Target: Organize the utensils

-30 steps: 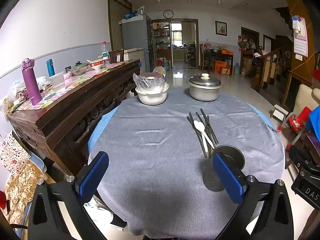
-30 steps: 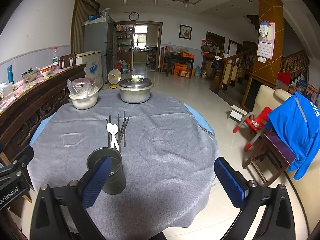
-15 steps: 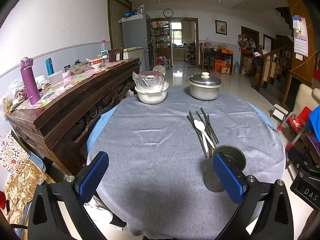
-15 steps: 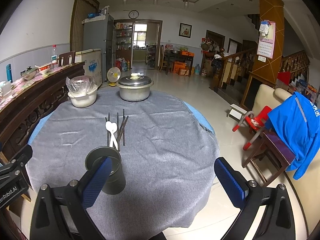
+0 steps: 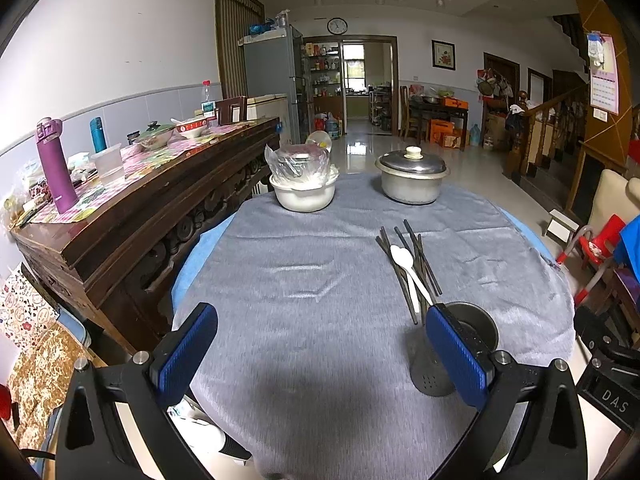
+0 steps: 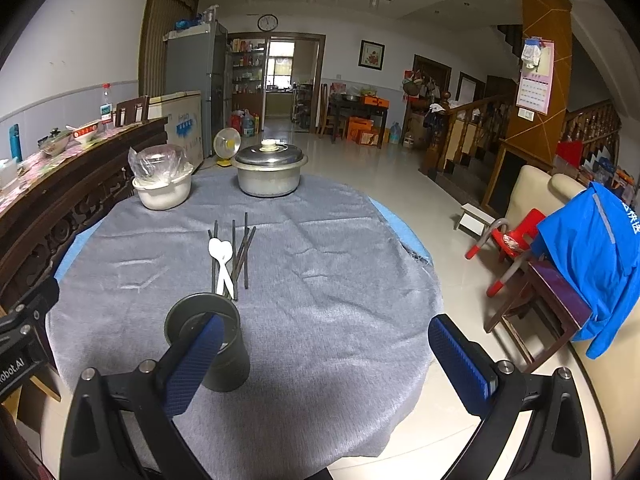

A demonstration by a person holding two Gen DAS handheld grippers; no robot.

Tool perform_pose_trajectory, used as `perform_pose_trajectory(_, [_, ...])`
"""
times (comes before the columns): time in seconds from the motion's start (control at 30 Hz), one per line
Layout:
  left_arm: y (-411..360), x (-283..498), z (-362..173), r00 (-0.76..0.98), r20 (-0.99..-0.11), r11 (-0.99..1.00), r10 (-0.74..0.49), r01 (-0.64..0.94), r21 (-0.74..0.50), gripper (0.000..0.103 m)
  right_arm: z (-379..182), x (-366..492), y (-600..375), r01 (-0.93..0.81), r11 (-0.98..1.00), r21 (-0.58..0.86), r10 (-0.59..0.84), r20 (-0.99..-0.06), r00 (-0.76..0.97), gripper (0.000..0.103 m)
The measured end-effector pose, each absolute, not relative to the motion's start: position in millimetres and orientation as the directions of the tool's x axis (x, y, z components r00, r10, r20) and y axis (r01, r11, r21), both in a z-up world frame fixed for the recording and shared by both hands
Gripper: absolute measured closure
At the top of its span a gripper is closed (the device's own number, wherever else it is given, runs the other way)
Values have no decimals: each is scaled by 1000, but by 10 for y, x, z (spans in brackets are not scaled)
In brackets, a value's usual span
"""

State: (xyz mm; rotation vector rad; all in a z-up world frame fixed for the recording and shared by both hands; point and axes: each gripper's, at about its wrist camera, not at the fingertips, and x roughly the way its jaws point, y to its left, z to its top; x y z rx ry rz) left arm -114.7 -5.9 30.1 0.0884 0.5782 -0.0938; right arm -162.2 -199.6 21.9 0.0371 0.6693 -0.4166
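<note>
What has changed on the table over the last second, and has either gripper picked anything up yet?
Nothing on the table moved. The right gripper has eased forward a little toward the utensil holder; the left gripper barely shifted. Both stay open and empty. The white spoons and dark chopsticks still lie in a loose pile on the grey cloth, behind the holder.

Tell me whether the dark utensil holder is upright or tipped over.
Upright. The utensil holder stands on its base on the grey cloth, open mouth facing up, with chopsticks and white spoons lying flat beyond it.
</note>
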Motion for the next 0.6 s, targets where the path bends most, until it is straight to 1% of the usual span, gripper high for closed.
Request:
perform_pose_trajectory(0.2, [-148,-975,350,836,-546,990,-54,114,77,0,201,-1531,-2043,385,918,-99,-361,-613,703,0])
perform_pose_trajectory(0.33, [-158,-728,372,833,-552,989,-38,112,100,0,221,-1363,-2203,353,934,-50,-305,-625,719,0])
perform_pose_trajectory(0.4, [-121,-532,367,825,-565,989,-17,97,111,0,235,-1236,-2330,311,950,1,-243,-624,743,0])
perform_pose_trajectory(0.53, [-27,-72,290,778,-628,993,-21,90,78,0,157,-817,-2615,155,974,166,-12,-643,766,0])
perform_pose_trajectory(0.6, [-20,105,231,762,-647,993,-27,97,74,0,53,-531,-2691,98,975,201,60,-658,750,0])
